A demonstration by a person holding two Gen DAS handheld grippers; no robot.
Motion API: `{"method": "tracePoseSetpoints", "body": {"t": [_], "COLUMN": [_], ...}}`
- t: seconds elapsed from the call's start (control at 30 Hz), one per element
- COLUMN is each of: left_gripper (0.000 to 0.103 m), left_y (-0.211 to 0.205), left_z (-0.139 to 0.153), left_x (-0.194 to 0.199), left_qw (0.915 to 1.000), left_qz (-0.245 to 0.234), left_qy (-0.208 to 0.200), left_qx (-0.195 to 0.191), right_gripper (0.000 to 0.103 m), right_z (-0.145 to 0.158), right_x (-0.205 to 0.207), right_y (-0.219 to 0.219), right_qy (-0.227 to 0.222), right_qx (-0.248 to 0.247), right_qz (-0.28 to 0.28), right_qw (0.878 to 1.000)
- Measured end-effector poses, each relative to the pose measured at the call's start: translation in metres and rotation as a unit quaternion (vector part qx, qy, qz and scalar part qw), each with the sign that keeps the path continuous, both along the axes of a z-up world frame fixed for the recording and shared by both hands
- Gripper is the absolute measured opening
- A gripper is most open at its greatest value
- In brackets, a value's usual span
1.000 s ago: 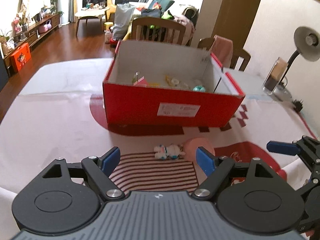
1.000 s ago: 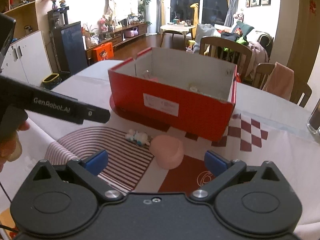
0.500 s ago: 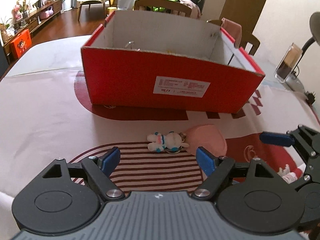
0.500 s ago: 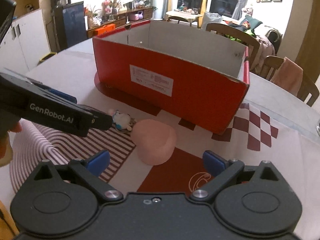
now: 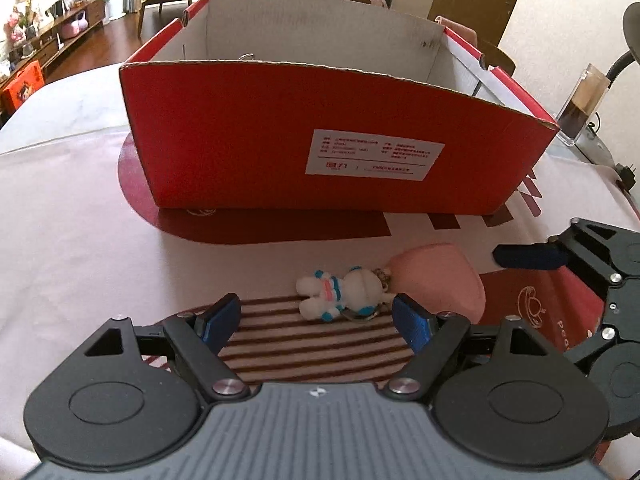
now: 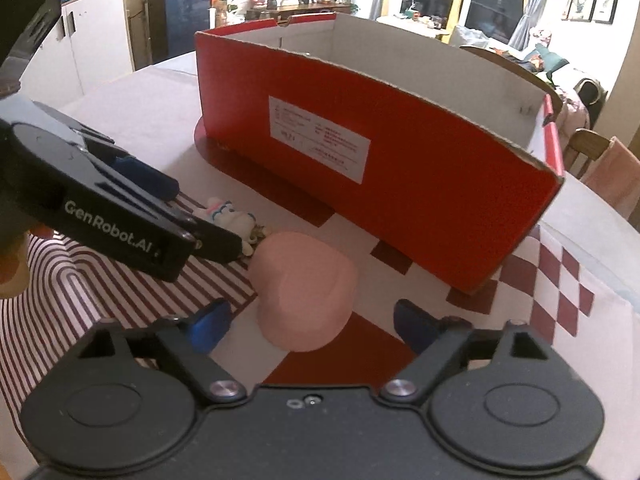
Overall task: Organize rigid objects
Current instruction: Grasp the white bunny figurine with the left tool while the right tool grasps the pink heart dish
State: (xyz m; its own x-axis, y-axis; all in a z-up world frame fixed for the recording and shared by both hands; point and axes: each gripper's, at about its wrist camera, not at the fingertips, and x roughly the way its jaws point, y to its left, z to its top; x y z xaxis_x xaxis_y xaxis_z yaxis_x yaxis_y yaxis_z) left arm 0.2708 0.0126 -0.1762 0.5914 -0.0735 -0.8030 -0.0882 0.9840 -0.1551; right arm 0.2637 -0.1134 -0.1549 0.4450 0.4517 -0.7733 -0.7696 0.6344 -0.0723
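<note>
A small white and blue toy figure keychain [image 5: 344, 293] lies on the striped tablecloth, just ahead of my open left gripper [image 5: 318, 318]; it also shows in the right wrist view [image 6: 228, 216]. A pink rounded object [image 5: 436, 280] lies right of the figure, touching its ring. In the right wrist view the pink object [image 6: 306, 290] sits between and just ahead of the fingers of my open right gripper [image 6: 310, 322]. The open red cardboard box [image 5: 340, 136] stands behind both; its contents are hidden from here.
The right gripper's body [image 5: 592, 280] is close on the right in the left wrist view. The left gripper's arm [image 6: 104, 216] crosses the left side of the right wrist view. A desk lamp [image 5: 628, 40] and a clear block [image 5: 580, 108] stand at far right.
Both grippers have moved forward and down toward the table. The toy figure and the pink object are now much closer to the fingertips. Both stay open.
</note>
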Motion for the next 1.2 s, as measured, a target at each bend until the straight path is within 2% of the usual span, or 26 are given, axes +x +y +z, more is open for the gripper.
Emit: {"method": "tracePoseSetpoints", "body": {"t": [0.27,0.37,0.47,0.53,0.67,0.73,0.8,0.97,1.2], "left_gripper": [0.083,0.083,0.076,0.065,0.051,0.039,0.035,0.027,0.027], "left_y": [-0.008,-0.011,-0.014,-0.016,-0.021,-0.025,-0.029,-0.029,-0.024], "left_z": [-0.003,-0.004,-0.003,-0.003,-0.002,-0.001,-0.002,-0.001,0.003], "left_x": [0.005,0.005,0.004,0.003,0.004,0.005,0.004,0.001,-0.013], "left_qw": [0.9998,0.9996,0.9995,0.9993,0.9985,0.9978,0.9969,0.9966,0.9976], "left_qz": [-0.008,-0.007,-0.008,-0.016,-0.026,-0.03,-0.037,-0.043,-0.035], "left_qy": [-0.014,-0.019,-0.025,-0.028,-0.029,-0.028,-0.029,-0.026,-0.017], "left_qx": [0.015,0.019,0.017,0.021,0.038,0.052,0.063,0.065,0.057], "right_gripper": [0.083,0.079,0.077,0.075,0.061,0.061,0.061,0.06,0.061], "right_z": [-0.001,0.0,-0.001,-0.001,0.001,0.002,0.001,0.002,0.016], "right_x": [0.006,0.009,0.008,0.009,0.008,0.007,0.005,-0.004,-0.016], "right_y": [0.005,0.005,0.004,0.002,-0.001,-0.001,0.002,0.002,-0.009], "right_qy": [-0.002,0.001,0.003,0.003,-0.001,0.0,-0.002,0.002,0.007], "right_qx": [0.014,0.021,0.027,0.03,0.033,0.033,0.031,0.029,0.039], "right_qz": [0.023,0.03,0.03,0.028,0.017,0.013,0.006,-0.018,-0.058], "right_qw": [1.0,0.999,0.999,0.999,0.999,0.999,0.999,0.999,0.998]}}
